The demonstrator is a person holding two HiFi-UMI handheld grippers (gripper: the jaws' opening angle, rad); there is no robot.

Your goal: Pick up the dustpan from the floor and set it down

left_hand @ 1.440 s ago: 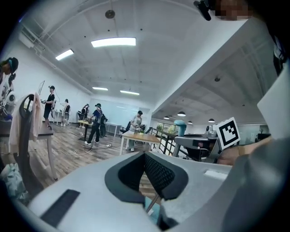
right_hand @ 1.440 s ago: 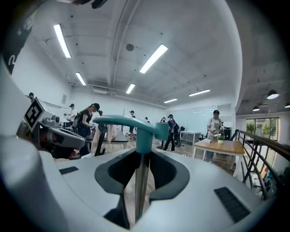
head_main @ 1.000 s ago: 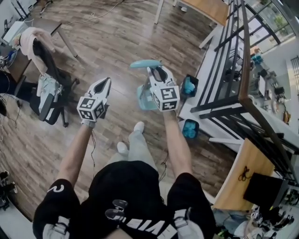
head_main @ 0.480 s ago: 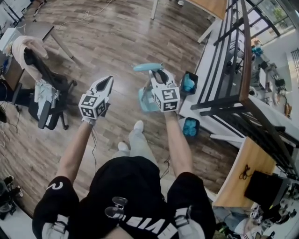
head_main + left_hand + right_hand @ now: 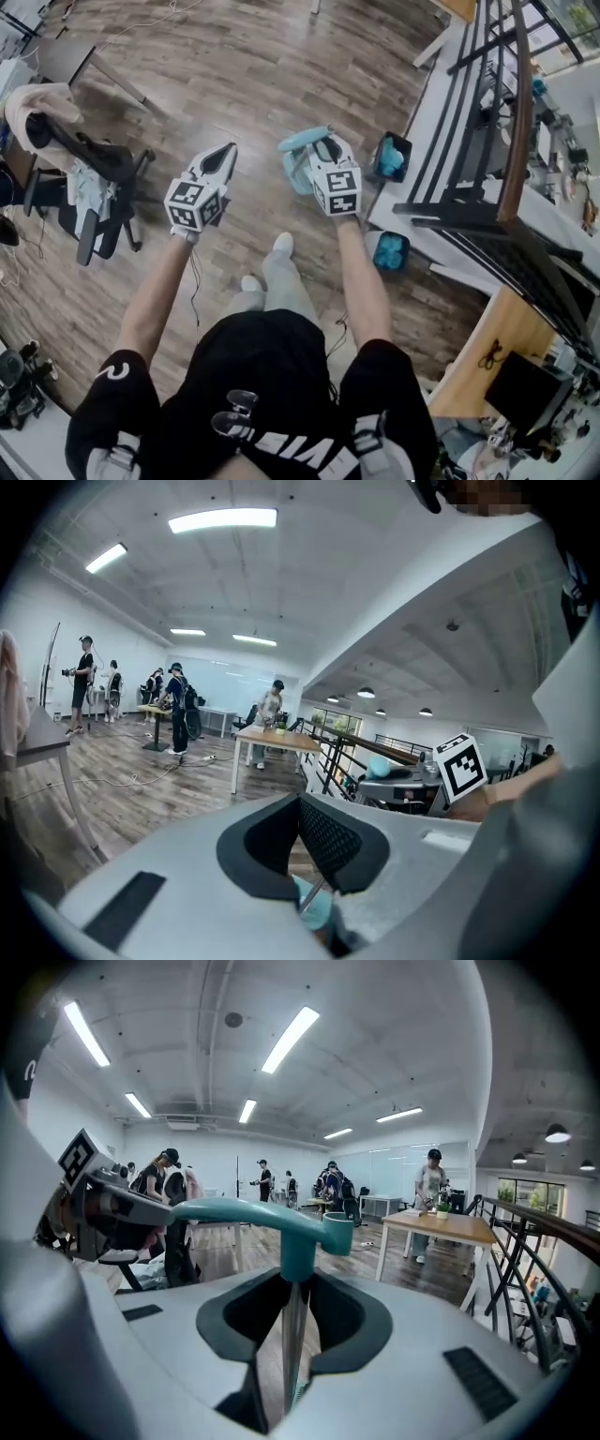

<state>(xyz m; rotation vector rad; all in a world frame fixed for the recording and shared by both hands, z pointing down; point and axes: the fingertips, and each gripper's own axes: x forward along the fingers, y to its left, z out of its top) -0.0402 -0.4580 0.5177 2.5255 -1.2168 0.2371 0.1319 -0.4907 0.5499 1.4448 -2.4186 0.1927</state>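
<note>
Hold firm with right gripper [image 5: 325, 150] fingers, closing on the dustpan [image 5: 281, 1215] shaft; lower it level onto floor [image 5: 234, 75]. Left gripper [image 5: 221, 157] fingers together, empty; best held clear.

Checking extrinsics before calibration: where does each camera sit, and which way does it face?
Head view: on the person's head, steeply down at the floor; arms, torso, left gripper, right gripper show.
Left gripper view: rides the left gripper, looks along its jaws across the room; own jaws show.
Right gripper view: rides the right gripper, looks along its closing jaws, dustpan shaft between them.
Shared: all three show the dustpan.
</note>
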